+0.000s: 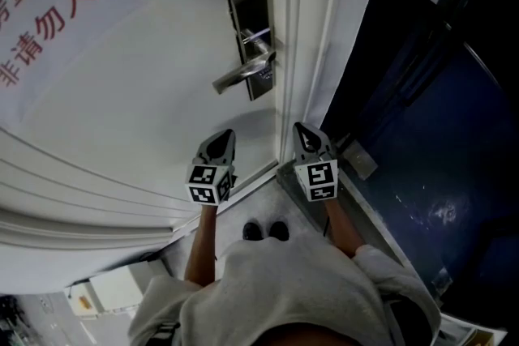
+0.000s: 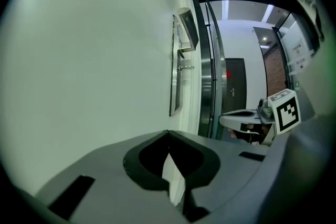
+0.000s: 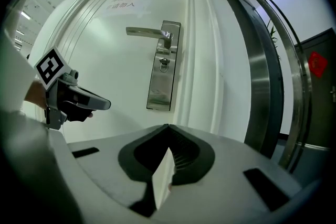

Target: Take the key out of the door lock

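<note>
Right gripper view shows the key (image 3: 164,63) best: a small metal piece with a ring-shaped head, seated in the lock about halfway down the lock plate (image 3: 160,89), just under the lever handle (image 3: 144,32). I cannot make it out from the head view. The plate is a tall rectangle of brushed steel, dull and reflective, set close to the right edge of the door (image 3: 105,76). The lever is a slim, flat steel bar that points toward the door's left edge.

The door is smooth, painted white and has raised mouldings. Near its top hangs a paper notice (image 1: 49,4) with red characters. To its right stands a polished steel frame (image 3: 257,76), then dark glass.

My right tongs (image 3: 168,126) have their tips pressed together on nothing and point at the plate, well short of it. My left tongs (image 2: 168,134) are likewise closed and empty, level beside the right pair and facing the bare door.
</note>
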Available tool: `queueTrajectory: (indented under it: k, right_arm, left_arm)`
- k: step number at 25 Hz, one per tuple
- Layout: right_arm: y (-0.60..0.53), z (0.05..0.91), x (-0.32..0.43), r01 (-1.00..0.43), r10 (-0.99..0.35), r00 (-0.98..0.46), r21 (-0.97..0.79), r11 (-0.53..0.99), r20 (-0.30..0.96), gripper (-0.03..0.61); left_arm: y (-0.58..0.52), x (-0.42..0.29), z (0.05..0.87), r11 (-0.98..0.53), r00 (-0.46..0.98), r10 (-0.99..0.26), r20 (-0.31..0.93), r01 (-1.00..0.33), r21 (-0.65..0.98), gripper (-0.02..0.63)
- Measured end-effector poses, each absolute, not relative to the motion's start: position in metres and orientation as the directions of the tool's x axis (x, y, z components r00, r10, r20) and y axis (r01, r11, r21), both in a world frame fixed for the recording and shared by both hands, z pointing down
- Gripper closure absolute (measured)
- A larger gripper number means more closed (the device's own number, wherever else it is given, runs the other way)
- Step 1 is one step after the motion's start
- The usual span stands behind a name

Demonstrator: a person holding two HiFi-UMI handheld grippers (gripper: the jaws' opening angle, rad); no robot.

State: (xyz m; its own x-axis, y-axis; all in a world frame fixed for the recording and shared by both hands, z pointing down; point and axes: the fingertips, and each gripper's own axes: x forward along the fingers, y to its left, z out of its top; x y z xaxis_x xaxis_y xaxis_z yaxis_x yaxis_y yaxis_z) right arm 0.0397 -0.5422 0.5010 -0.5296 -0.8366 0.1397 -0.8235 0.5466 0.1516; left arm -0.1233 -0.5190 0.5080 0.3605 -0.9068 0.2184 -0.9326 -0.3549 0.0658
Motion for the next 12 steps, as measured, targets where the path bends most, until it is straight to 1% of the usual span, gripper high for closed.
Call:
queueTrajectory:
  k: [12]
  right_arm:
    - [-0.532, 0.484, 0.015, -0.836, -0.858, -0.499, 0.193, 0.514, 0.121, 0.555]
  left_arm:
    - [-0.512, -0.135, 0.496, -0.412, 0.419, -0.889, 0.186, -0.908, 0.075, 0.595]
